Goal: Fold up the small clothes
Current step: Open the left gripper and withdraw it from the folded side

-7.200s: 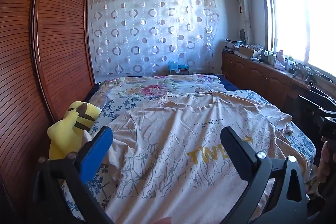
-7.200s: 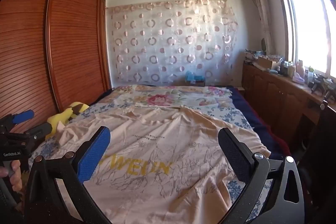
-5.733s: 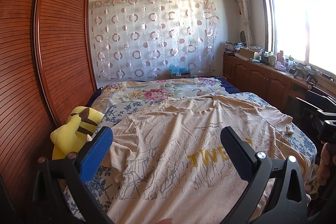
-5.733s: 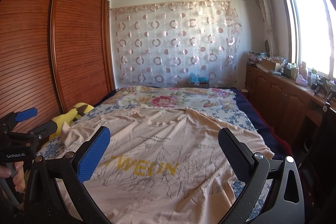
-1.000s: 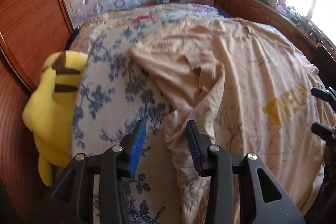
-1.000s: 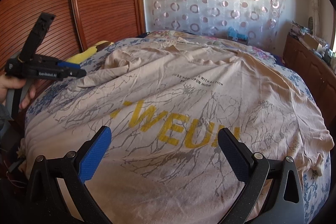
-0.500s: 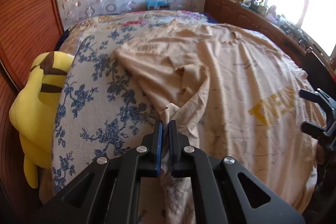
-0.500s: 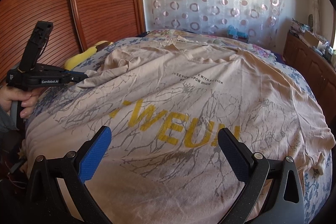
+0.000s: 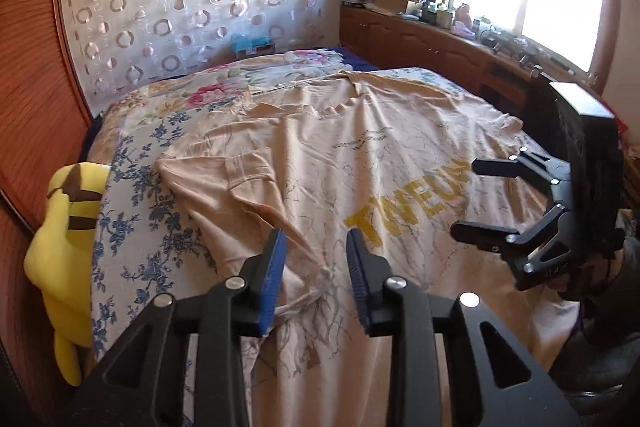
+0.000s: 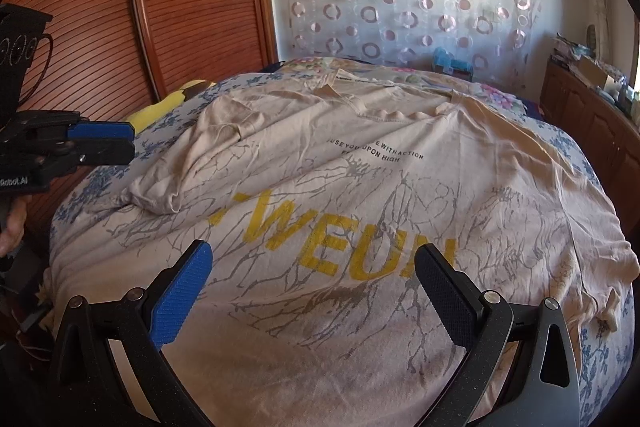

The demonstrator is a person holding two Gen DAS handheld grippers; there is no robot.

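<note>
Fingers of your left gripper (image 9: 315,275) are opening with nothing pinched — the folded-in sleeve (image 9: 224,187) of the T-shirt (image 9: 400,163) lies just beyond and left of them on the bed (image 9: 132,227). Your right gripper (image 10: 312,291) stands spread wide over the hem, empty — the shirt's long axis runs away from you.

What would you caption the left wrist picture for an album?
Left gripper, jaws opening, above the folded-in sleeve of a beige T-shirt on a bed.
</note>
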